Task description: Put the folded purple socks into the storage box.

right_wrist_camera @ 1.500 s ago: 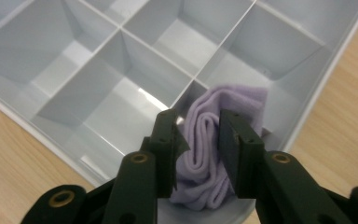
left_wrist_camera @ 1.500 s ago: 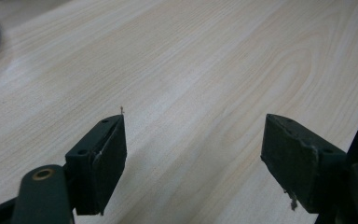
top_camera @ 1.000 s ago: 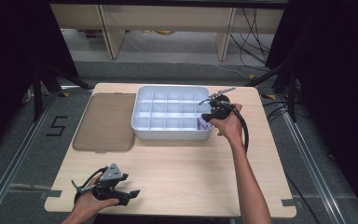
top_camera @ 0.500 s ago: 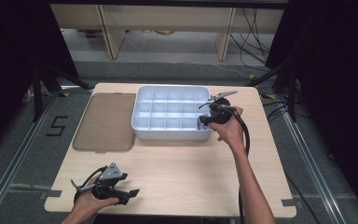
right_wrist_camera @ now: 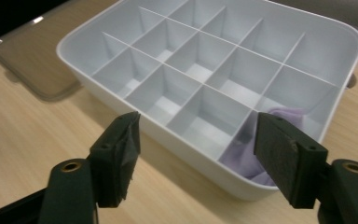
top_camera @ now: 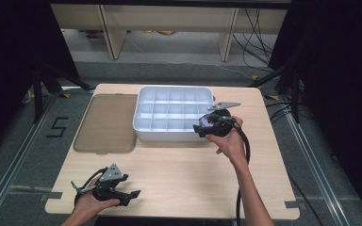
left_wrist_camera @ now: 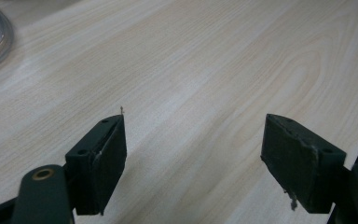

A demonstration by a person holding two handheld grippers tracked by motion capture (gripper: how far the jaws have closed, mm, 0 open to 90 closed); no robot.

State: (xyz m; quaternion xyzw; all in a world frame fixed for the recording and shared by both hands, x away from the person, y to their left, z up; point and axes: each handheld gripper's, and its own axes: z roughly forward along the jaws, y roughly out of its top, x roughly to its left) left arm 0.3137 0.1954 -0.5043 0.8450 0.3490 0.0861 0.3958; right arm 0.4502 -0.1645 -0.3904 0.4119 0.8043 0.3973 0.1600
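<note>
You are at a pale wooden table (top_camera: 179, 174) with a light grain, standing on a grey floor (top_camera: 23, 155); dark curtains hang on both sides, and beyond the far edge are pale shelf legs and loose cables.

On the far half of the table sits a white divided tray (top_camera: 169, 134), a grid of small square compartments. Just beside it, on your left, a smoky brown translucent lid (top_camera: 106, 122) lies flat on the wood.

In the right gripper view, a pale lilac cloth (right_wrist_camera: 247, 156) lies crumpled in the tray's corner compartment nearest your right hand; the other compartments visible there hold nothing.

Your right gripper (top_camera: 206, 126) hovers at that near right corner of the tray. Its jaws have just been opening and now stand wide apart, with nothing between the pads; the cloth lies beyond them.

Your left gripper (top_camera: 122, 195) rests low at the near left edge of the table, well apart from the tray, its jaws spread wide over bare wood.
</note>
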